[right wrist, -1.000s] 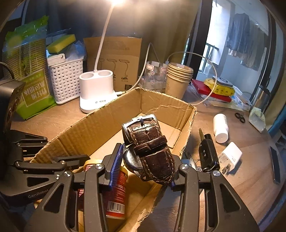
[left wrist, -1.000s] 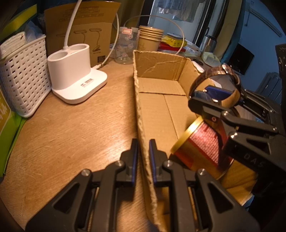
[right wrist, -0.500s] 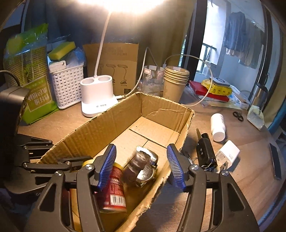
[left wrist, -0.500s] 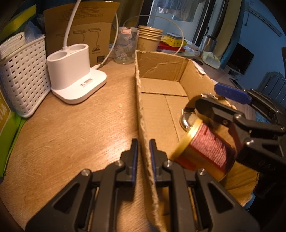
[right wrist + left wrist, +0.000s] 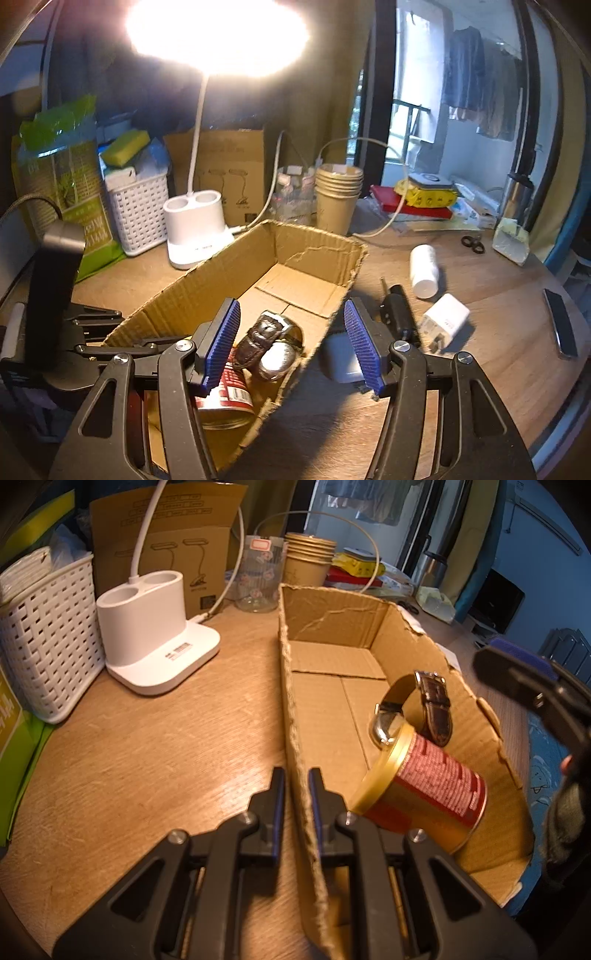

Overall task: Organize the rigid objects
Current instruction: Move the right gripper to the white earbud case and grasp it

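Inside the cardboard box (image 5: 332, 694), near its front end, a brown-strapped watch (image 5: 424, 705) leans against a red and gold can (image 5: 424, 794) that lies on its side. The left gripper (image 5: 295, 794) is clamped tight on the box's near wall, one pad on each side of the cardboard, which steadies the box. The right gripper (image 5: 291, 347) hovers above the box with its blue pads well apart and nothing between them; the watch sits below the gap, untouched.

Out on the table (image 5: 480, 369) to the right of the box lie a black car key (image 5: 397, 310), a white charger (image 5: 445, 321) and a white bottle (image 5: 424, 271), which look like the likely next candidates. The charger is probably light and stiff, with flat faces that suit a pinch across its body. The bottle (round, smooth, lying on its side) may roll or slip, so a grip across its middle seems safest. The key is slim and low, and is best taken across its thicker fob.
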Demonstrator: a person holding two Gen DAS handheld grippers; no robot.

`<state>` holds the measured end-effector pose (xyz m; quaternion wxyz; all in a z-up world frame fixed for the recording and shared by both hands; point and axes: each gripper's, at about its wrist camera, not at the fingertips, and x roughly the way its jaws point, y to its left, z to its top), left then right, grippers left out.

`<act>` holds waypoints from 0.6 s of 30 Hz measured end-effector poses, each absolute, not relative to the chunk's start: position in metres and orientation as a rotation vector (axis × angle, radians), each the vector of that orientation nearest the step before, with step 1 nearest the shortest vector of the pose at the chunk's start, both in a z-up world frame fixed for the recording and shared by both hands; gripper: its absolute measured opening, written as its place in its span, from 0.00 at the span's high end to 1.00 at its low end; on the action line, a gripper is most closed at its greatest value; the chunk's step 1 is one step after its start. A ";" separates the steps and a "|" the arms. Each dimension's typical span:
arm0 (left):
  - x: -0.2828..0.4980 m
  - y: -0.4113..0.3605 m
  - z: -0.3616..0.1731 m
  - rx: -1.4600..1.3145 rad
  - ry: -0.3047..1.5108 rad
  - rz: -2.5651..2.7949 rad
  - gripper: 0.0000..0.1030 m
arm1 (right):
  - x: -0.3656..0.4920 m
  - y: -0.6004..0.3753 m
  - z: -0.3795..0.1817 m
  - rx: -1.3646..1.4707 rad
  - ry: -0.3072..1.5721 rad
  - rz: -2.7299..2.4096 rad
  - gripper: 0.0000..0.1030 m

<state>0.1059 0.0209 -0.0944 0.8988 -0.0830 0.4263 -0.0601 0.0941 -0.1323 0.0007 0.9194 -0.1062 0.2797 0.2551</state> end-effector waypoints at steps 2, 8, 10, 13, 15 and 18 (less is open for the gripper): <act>0.106 0.021 -0.094 -0.171 0.882 -0.125 0.87 | 0.094 -0.140 0.005 -0.205 0.565 0.511 0.40; 0.106 0.020 -0.094 -0.172 0.882 -0.125 0.87 | 0.099 -0.162 0.010 -0.175 0.556 0.458 0.40; 0.106 0.020 -0.094 -0.171 0.882 -0.125 0.87 | 0.102 -0.170 0.009 -0.160 0.561 0.440 0.40; 0.106 0.020 -0.094 -0.171 0.882 -0.124 0.87 | 0.105 -0.180 0.007 -0.147 0.565 0.415 0.40; 0.106 0.020 -0.094 -0.171 0.881 -0.124 0.87 | 0.107 -0.187 0.006 -0.138 0.567 0.397 0.40; 0.106 0.020 -0.094 -0.171 0.881 -0.125 0.87 | 0.111 -0.198 0.003 -0.124 0.574 0.373 0.40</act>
